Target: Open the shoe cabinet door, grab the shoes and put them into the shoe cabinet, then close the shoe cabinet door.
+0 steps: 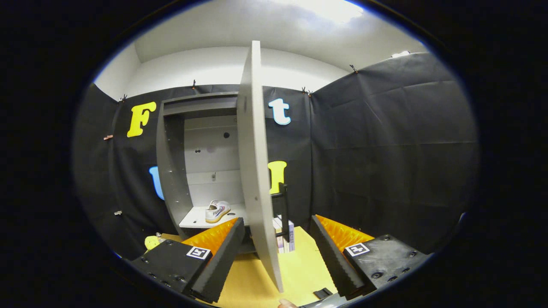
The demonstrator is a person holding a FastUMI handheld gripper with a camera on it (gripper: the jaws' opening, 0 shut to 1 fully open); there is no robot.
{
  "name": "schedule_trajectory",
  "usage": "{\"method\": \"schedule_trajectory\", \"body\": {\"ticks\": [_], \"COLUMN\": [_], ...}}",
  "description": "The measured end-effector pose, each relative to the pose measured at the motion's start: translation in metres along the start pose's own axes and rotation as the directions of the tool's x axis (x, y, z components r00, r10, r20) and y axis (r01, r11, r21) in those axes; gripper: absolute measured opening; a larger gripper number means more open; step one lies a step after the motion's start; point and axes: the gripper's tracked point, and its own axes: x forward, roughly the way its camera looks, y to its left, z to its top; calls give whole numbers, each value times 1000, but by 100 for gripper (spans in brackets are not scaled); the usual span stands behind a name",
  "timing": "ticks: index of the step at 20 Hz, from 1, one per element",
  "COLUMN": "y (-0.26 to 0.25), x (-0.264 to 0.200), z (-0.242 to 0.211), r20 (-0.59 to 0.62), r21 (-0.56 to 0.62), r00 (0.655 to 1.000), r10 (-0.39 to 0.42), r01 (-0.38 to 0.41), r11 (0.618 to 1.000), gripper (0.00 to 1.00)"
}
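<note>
A white shoe sits on the shoe cabinet shelf beyond the left finger, while the swung-out cabinet door stands edge-on between the spread, released fingers of the tool above the yellow desk.

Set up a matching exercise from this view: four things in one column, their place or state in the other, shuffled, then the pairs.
1. shoe
2. cabinet door
3. books
4. tool

A. open, its fingers either side of the door's edge
B. swung open, edge-on
C. on the cabinet's shelf
D. upright on the yellow surface beyond the door

Pairs: 1-C, 2-B, 3-D, 4-A
</note>
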Motion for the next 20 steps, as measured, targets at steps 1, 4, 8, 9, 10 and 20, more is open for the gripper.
{"method": "schedule_trajectory", "body": {"ticks": [1, 4, 8, 9, 10, 20], "y": [-9, -33, -46, -47, -49, -50], "x": [3, 19, 48, 54, 61, 97], "z": [2, 0, -11, -12, -13, -28], "r20": [3, -2, -48, -53, -58, -100], "r21": [5, 20, 42, 47, 50, 80], "r00": [1000, 1000, 997, 996, 994, 979], "r10": [-1, 11, 63, 77, 89, 175], "r01": [1, -11, -61, -75, -87, -167], "r11": [1000, 1000, 997, 996, 995, 983], "gripper": [98, 98, 98, 98, 98, 98]}}
